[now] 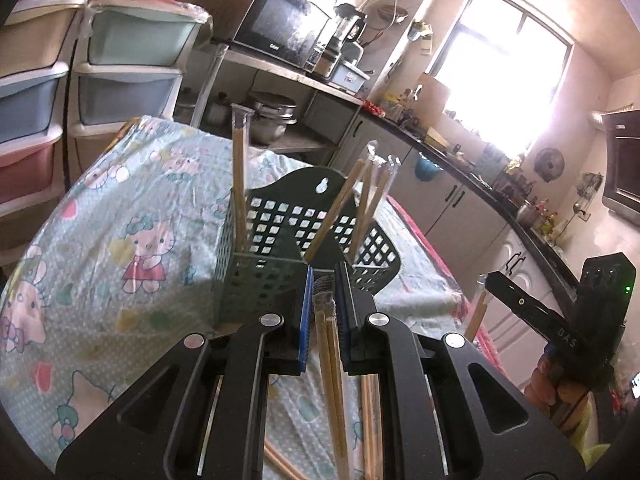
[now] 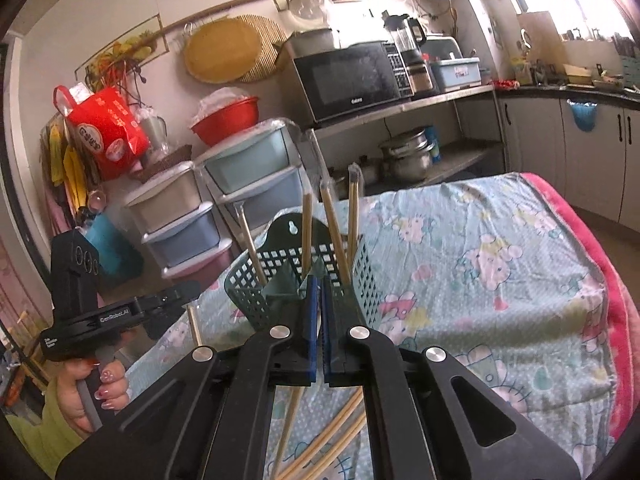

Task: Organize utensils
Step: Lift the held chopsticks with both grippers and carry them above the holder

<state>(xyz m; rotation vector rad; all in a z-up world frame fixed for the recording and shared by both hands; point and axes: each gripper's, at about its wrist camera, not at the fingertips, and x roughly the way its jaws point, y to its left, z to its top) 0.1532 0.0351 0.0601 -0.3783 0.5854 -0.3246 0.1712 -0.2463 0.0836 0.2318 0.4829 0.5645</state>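
A dark green perforated utensil holder (image 1: 260, 280) (image 2: 364, 276) stands on the table with several wrapped wooden chopsticks (image 1: 240, 180) (image 2: 332, 228) upright in it. My left gripper (image 1: 322, 276) hovers just in front of it, shut on a wrapped pair of chopsticks (image 1: 330, 352) that hangs down through the blue pads. My right gripper (image 2: 320, 280) is also shut in front of the holder. A chopstick (image 2: 294, 412) runs down from its pads, and the left wrist view shows that chopstick (image 1: 478, 316) hanging from its tip. More loose chopsticks (image 2: 340, 432) lie on the cloth below.
The table wears a light blue cartoon-print cloth (image 2: 500, 280) with a pink edge (image 2: 592, 240). Stacked plastic drawers (image 2: 248, 168) stand behind it, and a metal shelf with a microwave (image 2: 352, 80) and pots (image 2: 408, 156). A kitchen counter (image 1: 460, 152) runs along the right.
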